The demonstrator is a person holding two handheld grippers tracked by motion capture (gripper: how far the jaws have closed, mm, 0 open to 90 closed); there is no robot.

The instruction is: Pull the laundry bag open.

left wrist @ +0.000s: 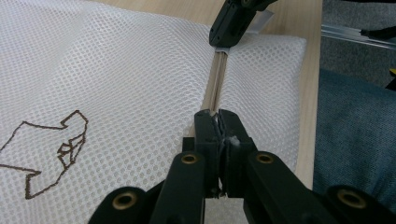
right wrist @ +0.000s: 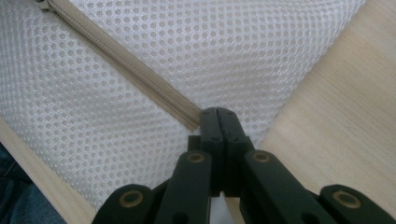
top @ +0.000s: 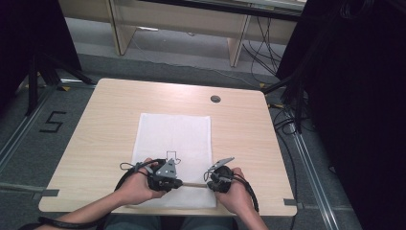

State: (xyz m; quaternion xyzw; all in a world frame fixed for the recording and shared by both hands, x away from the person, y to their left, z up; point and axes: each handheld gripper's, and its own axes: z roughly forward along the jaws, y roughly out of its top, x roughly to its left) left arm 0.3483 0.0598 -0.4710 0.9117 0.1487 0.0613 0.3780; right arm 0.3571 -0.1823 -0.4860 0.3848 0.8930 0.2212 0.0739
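Mesh bag (top: 173, 143), white and flat, lies lengthwise on the pale wood tabletop (top: 95, 129), and you work at its near end, close to the tabletop's front edge. A beige zipper (top: 194, 184) runs across that end, and each of your hands holds it at one spot. Your left tool (top: 178, 182) is clenched: in the left gripper view its jaws meet on a small whitish piece at the zipper (left wrist: 215, 84), probably the pull, though it is too pinched to tell for certain. Your right tool (top: 209, 183) is clenched too, gripping the other end of the zipper (right wrist: 135, 70); in the right gripper view its jaws come together just where the beige tape ends, with bare tabletop (right wrist: 345, 116) beside them. The two tools face each other along the zipper line, a short stretch of it showing between them. A brown outline drawing (left wrist: 51, 144) is printed on the mesh beside your left tool.
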